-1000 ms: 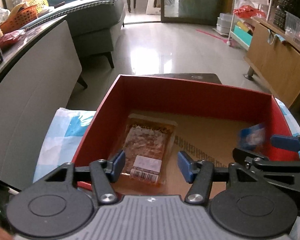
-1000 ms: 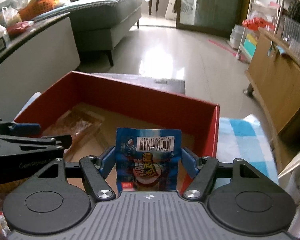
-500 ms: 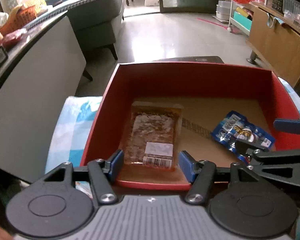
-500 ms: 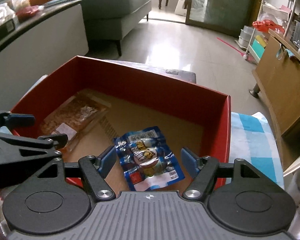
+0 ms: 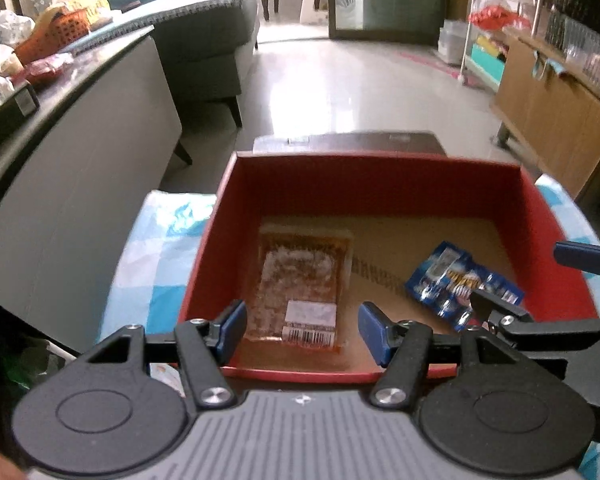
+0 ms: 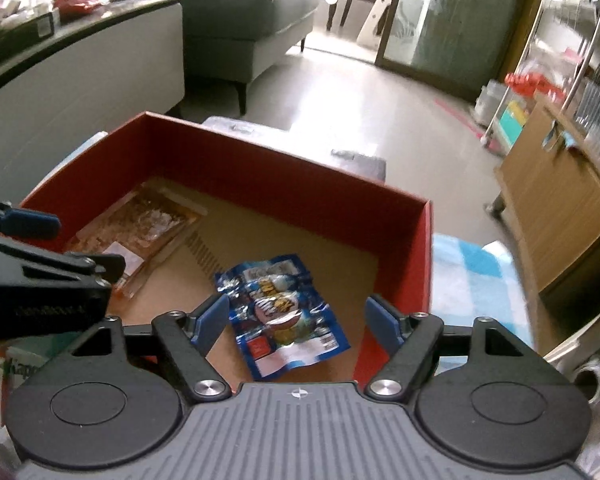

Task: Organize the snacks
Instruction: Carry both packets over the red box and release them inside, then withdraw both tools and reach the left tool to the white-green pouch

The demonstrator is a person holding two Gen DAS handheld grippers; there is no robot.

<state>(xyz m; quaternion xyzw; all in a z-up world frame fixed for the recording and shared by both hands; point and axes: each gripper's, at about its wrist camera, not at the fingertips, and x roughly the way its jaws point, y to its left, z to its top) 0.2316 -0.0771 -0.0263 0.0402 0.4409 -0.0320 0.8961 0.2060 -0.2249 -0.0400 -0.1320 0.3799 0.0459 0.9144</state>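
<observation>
While the red cardboard box holds the orange clear snack pack and the blue foil snack packet, both empty, open grippers, left and right, hover at its near edge, so I judge that fetching another snack comes next.

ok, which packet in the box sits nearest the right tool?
The blue packet, lying just ahead of the right tool; the orange packet lies by the box's left wall.
</observation>
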